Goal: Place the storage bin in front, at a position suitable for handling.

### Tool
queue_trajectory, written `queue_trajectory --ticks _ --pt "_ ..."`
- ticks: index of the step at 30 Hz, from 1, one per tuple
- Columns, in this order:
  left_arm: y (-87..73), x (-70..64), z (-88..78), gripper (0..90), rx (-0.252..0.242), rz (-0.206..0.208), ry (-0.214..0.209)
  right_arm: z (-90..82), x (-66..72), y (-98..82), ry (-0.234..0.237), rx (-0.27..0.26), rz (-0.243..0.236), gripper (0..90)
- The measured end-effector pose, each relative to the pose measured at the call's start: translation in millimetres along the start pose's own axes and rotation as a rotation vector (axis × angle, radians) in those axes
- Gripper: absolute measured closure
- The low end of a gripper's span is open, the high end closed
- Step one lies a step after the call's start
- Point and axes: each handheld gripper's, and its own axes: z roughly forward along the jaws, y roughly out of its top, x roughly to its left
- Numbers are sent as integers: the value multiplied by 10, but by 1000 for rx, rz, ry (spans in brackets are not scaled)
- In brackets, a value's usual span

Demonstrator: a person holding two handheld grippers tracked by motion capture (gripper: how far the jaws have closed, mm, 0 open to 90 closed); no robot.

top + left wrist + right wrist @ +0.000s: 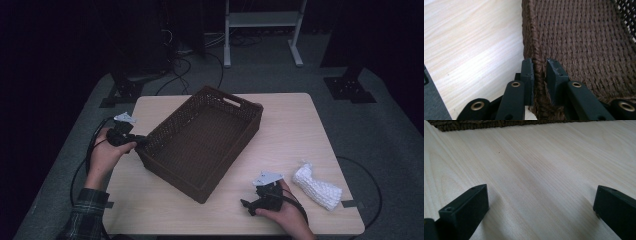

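Observation:
A dark brown woven basket (pixel 165 125) stands slantwise on the middle of the light wooden table (pixel 295 125). My left gripper (pixel 142 141) is at the basket's left corner. In the left gripper view its jaws straddle the basket's braided rim (pixel 537 50). The left gripper (pixel 539 62) has one pad against the rim and a thin gap at the other, so it is open. My right gripper (pixel 246 204) rests low near the table's front edge. In the right gripper view it (pixel 540 190) stands wide open over bare wood, with the basket's base (pixel 474 124) farther off.
A white knitted cloth bundle (pixel 316 187) lies at the table's front right, just right of my right hand. Behind the table are black stand feet (pixel 349 87), cables and a white frame (pixel 262 20) on the grey floor.

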Motion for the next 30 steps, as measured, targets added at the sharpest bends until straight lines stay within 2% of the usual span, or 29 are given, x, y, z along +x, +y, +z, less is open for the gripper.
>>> queue_trajectory --ticks 6,9,10,13,15,16,17,18,19,21,23,25,30 --pt "56 -37 -97 709 -24 8 4 0 0 0 0 0 1 0" --pt "118 -98 -146 698 -35 16 -2 1 -2 0 -2 -2 -3 0" --pt "135 -123 -147 689 -35 13 -15 0 1 0 0 0 1 0" --pt "192 -212 -132 680 -9 20 -8 0 2 0 1 0 2 0" --pt "229 -268 -122 680 -8 34 -14 0 1 0 1 0 1 0" --pt "252 -303 -116 680 -4 30 -5 1 1 0 0 -2 1 0" --pt "274 -326 -112 680 10 47 5 1 -2 0 -2 -3 -3 0" --pt "286 -348 -109 680 9 42 9 1 0 0 -1 -1 0 0" --pt "303 -366 -107 681 -1 55 10 1 2 0 0 0 2 0" --pt "334 -425 -94 682 -9 49 3 1 1 0 0 -1 1 0" --pt "362 -465 -82 686 -10 61 2 1 2 0 0 0 2 0" --pt "393 -537 -58 687 -30 62 -28 1 1 0 -1 -1 2 0" --pt "446 -684 9 679 -22 88 -52 0 1 0 0 0 2 0"
